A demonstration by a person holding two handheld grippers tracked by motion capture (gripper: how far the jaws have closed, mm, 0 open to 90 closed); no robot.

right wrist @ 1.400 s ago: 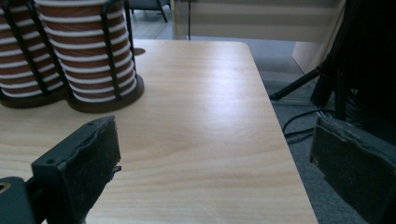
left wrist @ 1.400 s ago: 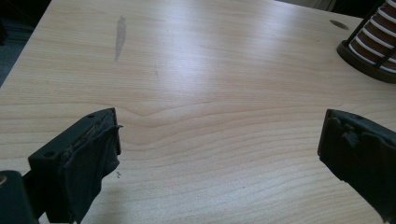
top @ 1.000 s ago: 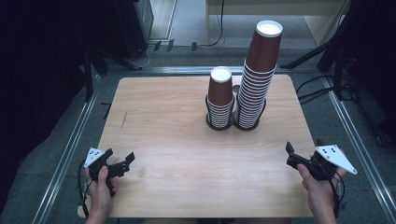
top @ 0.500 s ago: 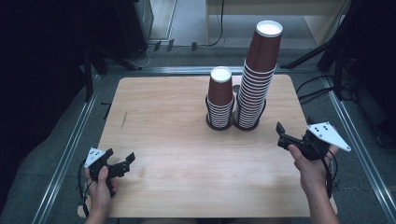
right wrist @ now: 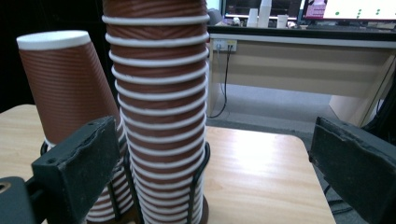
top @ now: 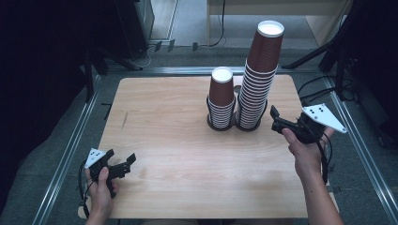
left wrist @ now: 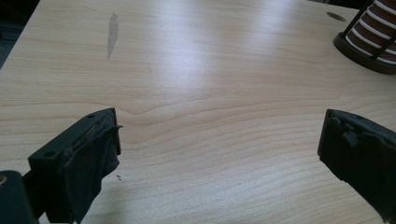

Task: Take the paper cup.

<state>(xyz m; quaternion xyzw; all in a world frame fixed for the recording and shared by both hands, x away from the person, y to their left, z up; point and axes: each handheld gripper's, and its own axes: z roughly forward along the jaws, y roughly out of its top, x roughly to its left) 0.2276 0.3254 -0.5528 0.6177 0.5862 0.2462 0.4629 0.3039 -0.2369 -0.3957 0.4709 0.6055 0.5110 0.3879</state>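
Tall stack of brown paper cups point(top: 257, 79) stands beside a shorter stack point(top: 221, 99), right gripper point(top: 274, 118) spread empty near it, left gripper point(top: 126, 163) spread empty well apart

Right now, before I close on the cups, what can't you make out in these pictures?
- Tall stack of brown ribbed paper cups: top cut off by the right gripper view's upper edge.
- Black wire cup holder: cropped at the left gripper view's corner.
- Short stack of brown paper cups: base hidden behind a jaw of the right gripper.
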